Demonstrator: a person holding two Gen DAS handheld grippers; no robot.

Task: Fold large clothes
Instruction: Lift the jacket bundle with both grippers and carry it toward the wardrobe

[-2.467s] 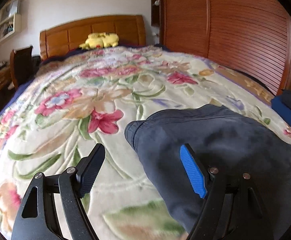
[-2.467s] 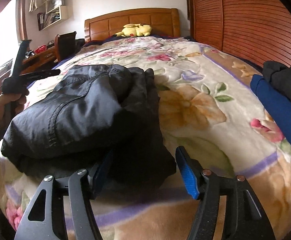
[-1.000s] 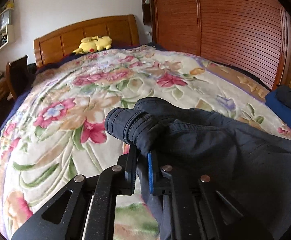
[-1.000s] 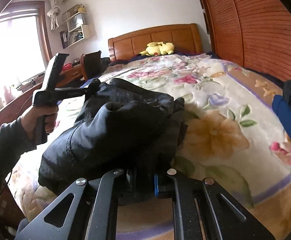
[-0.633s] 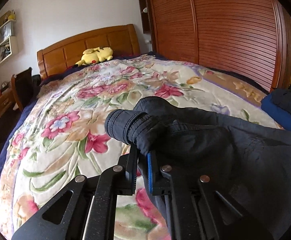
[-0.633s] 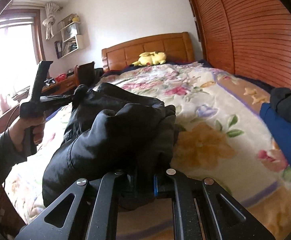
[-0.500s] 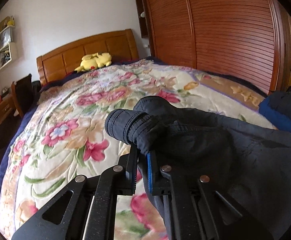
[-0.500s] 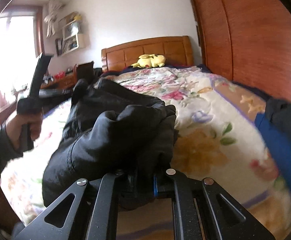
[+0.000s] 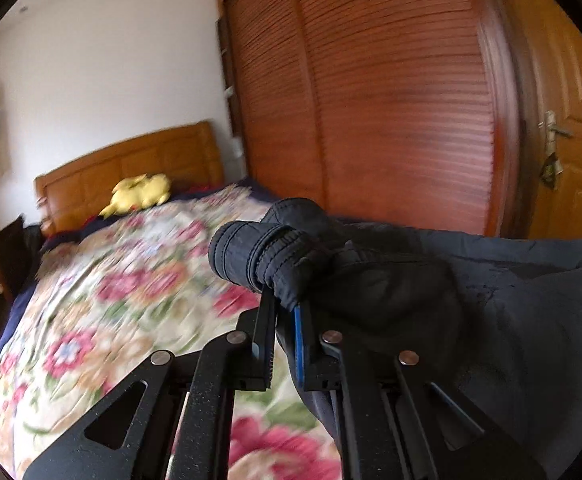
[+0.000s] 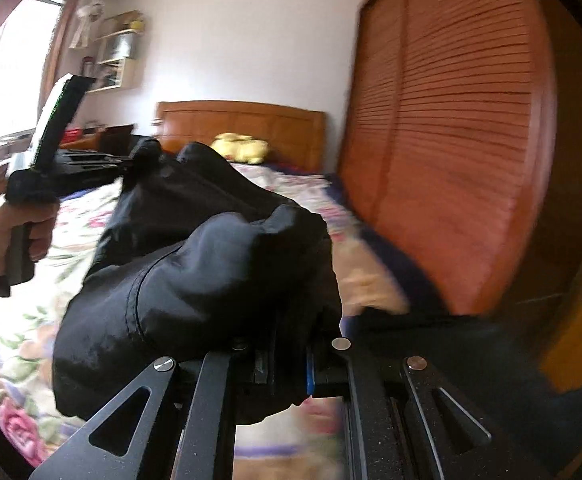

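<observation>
Left wrist view: the left tongs are clamped on the dark garment's rolled edge. The right tongs are likewise pinched onto it, so that it is held up clear of the bed, presumably for spreading.

White wall, wooden headboard, louvred wardrobe
</observation>
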